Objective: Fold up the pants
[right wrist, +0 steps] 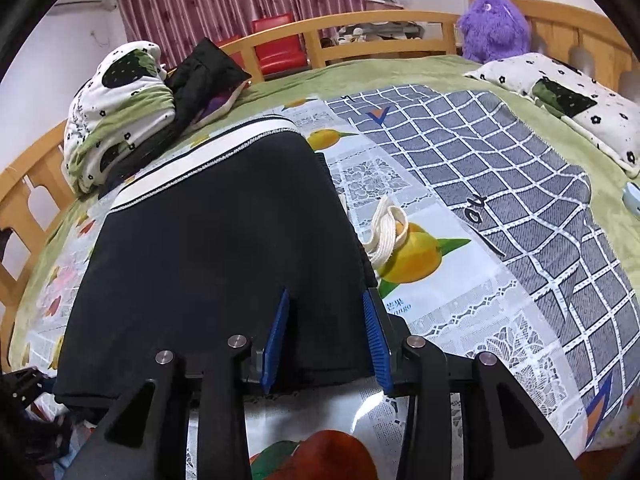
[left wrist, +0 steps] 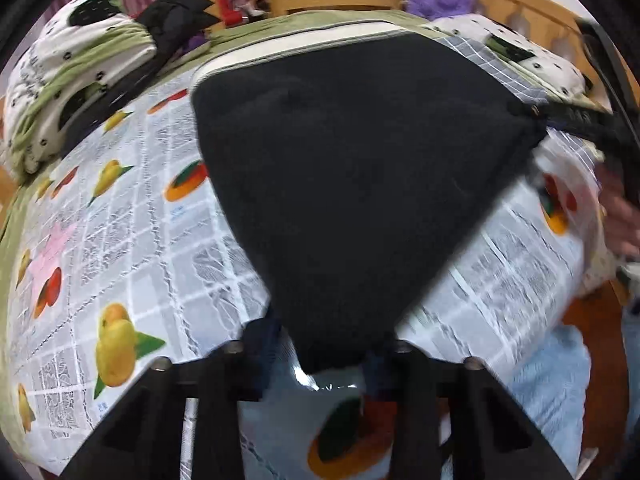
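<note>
The pants (right wrist: 216, 248) lie flat on the bed (right wrist: 400, 80), so they can be folded. The left hand-held gripper (left wrist: 332, 356) pinches one corner to lift it, while the right hand-held gripper (right wrist: 326, 332) is spread over the near edge.

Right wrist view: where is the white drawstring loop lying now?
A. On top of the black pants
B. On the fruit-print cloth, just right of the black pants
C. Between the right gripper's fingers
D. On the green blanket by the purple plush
B: the drawstring loop lies on the fruit-print cloth, right of the black pants.
</note>
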The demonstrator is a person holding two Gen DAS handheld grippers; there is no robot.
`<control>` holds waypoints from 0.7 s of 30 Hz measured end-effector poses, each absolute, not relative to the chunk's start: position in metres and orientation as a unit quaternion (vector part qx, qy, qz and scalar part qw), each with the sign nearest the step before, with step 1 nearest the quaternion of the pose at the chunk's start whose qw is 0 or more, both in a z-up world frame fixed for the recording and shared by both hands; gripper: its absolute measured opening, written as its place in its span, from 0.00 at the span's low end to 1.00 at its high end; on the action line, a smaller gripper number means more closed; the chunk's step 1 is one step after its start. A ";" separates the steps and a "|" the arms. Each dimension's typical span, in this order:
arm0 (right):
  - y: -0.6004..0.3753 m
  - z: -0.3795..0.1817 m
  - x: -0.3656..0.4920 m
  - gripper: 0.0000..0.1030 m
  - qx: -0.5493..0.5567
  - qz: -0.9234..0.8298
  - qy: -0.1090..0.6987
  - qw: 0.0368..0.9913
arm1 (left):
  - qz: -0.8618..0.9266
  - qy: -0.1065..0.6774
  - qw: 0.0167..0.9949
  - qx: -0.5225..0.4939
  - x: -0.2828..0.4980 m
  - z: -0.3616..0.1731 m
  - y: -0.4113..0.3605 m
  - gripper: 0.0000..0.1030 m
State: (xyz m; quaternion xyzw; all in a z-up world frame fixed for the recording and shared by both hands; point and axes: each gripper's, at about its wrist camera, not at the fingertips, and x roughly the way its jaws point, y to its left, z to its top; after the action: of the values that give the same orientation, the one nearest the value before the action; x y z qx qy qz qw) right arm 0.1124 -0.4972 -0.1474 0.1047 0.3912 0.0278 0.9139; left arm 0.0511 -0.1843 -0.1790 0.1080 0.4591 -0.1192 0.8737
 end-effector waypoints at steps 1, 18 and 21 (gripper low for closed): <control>-0.499 -0.149 0.113 0.37 0.111 0.030 0.393 0.912 | -0.102 0.440 0.888 0.081 0.051 -0.171 -0.174 0.16; -0.484 -0.109 0.088 0.38 0.076 0.103 0.351 0.928 | -0.118 0.403 0.907 -0.031 0.017 -0.131 -0.094 0.35; -0.466 -0.106 0.097 0.38 0.050 0.115 0.341 0.931 | -0.125 0.393 0.911 -0.022 0.045 -0.120 -0.113 0.35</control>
State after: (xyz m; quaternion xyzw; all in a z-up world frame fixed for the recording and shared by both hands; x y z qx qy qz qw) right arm 0.0966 -0.4657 -0.1063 0.0502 0.3414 0.1152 0.9315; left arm 0.0449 -0.1134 -0.1204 -0.0225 0.3934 -0.1250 0.9106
